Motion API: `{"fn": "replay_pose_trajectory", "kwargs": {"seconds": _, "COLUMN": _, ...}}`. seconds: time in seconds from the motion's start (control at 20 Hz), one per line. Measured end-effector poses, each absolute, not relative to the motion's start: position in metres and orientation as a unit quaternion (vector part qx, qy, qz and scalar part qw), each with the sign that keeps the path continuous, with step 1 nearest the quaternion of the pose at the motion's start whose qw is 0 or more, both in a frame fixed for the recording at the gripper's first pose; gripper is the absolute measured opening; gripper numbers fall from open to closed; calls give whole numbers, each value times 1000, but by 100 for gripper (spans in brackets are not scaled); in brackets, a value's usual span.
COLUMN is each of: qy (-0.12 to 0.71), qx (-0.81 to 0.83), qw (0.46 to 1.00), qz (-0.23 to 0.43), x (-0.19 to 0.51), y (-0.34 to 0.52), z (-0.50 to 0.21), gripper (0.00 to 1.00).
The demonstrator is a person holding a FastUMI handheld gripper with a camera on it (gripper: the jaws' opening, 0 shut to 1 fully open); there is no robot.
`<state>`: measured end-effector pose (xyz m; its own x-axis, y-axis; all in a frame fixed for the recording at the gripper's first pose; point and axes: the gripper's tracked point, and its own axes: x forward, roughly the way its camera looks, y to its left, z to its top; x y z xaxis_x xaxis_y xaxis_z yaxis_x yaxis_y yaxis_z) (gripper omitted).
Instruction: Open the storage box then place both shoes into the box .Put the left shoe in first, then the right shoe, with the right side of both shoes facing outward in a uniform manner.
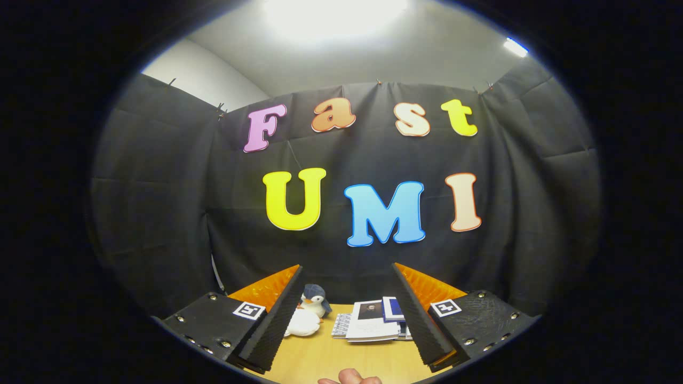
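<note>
The gripper [347, 306] occupies the lower centre of the frame, raised and aimed mostly at the black cloth wall [160, 213] of the booth. Its two fingers [275, 320] stand wide apart, with nothing held between them; each finger carries a ribbed inner face, and a small square black-and-white marker tag [249, 310] sits on each finger mount.

Between the fingers, in the lower centre of the frame, lies a light wooden tabletop [320, 362]. On it, just beside the left finger, rests a small plush penguin toy with a white body and a grey-blue head [308, 314]. To its right, near the right finger, lies a loose stack of white and dark-blue booklets or printed papers [373, 322], overlapping one another.

At the very bottom centre of the frame, fingertips of a person's hand [349, 377] show at the table's near edge.

A pale ceiling [373, 53] with a bright lamp fills the top of the frame above the cloth wall.

The storage box and the shoes cannot be located from this frame.
</note>
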<state>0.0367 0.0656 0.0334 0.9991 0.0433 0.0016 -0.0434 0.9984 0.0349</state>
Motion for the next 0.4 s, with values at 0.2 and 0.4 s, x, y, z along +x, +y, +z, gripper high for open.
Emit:
{"fn": "replay_pose_trajectory", "kwargs": {"seconds": 0.2, "qy": 1, "qx": 21, "qw": 1000, "qz": 11, "x": 11, "y": 64, "z": 27, "gripper": 97}}
{"fn": "replay_pose_trajectory", "kwargs": {"seconds": 0.4, "qy": 6, "qx": 18, "qw": 1000, "qz": 6, "x": -3, "y": 69, "z": 20, "gripper": 97}}
